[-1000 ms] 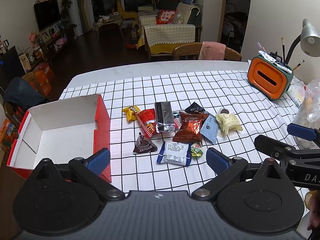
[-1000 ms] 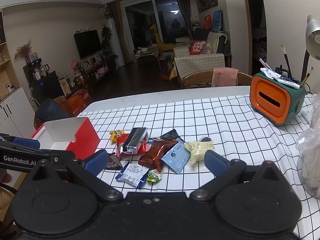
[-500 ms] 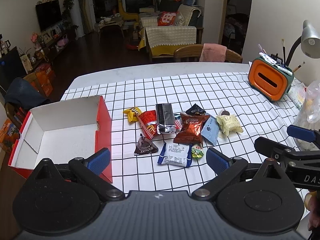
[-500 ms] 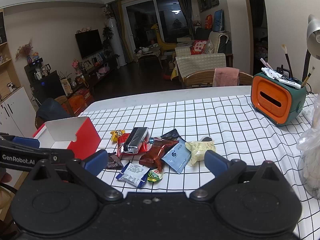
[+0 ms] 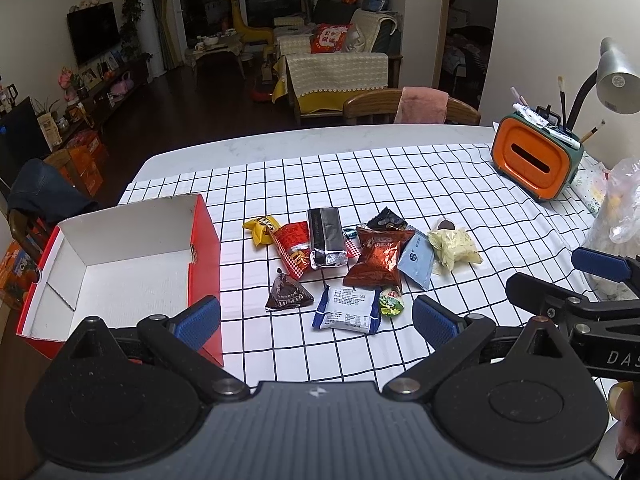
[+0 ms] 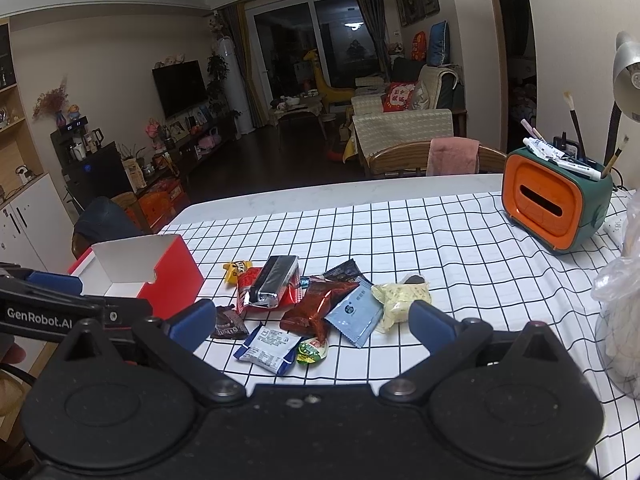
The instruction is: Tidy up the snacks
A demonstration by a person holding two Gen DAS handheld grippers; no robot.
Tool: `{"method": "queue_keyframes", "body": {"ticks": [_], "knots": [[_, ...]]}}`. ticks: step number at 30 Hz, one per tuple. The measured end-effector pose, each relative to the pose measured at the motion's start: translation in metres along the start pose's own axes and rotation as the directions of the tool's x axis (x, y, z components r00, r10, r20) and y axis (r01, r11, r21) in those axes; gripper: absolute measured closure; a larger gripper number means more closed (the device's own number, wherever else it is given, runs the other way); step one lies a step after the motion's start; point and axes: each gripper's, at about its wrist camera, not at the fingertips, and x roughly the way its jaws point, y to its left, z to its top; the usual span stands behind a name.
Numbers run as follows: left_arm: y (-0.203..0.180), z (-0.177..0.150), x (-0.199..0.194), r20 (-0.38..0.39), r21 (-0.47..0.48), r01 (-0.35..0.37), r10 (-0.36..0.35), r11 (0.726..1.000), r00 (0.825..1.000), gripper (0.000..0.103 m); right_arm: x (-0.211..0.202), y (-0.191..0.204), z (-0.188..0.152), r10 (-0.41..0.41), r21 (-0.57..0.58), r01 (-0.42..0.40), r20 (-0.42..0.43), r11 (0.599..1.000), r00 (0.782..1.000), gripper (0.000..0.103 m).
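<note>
Both grippers, left gripper and right gripper, spread wide and empty, hovering short of the snack pile at 12 o'clock; red box sits open at 10 o'clock, likely the destination.

- Left wrist cam sat higher, looking down along its tool across the desk.
- Right wrist cam sat lower, further right, facing the same way.
- Both caught the snack pile, red box and living room.
</note>
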Motion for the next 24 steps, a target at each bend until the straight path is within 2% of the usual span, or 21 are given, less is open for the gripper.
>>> {"method": "queue_keyframes", "body": {"ticks": [10,15,19,24], "knots": [[-0.004,0.0,0.002,-0.008,0.01,-0.002,0.002,1.0,1.0,0.0,-0.003,-0.002,-0.001,0.009,-0.003,-0.009,0.002,1.0,1.0,0.0],[-0.003,0.001,0.015,-0.049,0.031,0.017,-0.015,0.999,0.999,0.0,0.005,-0.006,0.0,0.017,0.008,-0.017,-0.011,1.0,1.0,0.0],[-0.002,0.004,0.03,-0.059,0.053,0.03,-0.027,0.998,0.998,0.0,0.018,-0.01,-0.002,-0.006,0.028,0.008,-0.044,1.0,0.999,0.001],[0.006,0.007,0.057,-0.085,0.023,0.065,-0.063,0.998,0.994,0.0,0.034,-0.017,-0.007,-0.055,0.026,0.057,-0.072,0.998,0.996,0.001]]}}
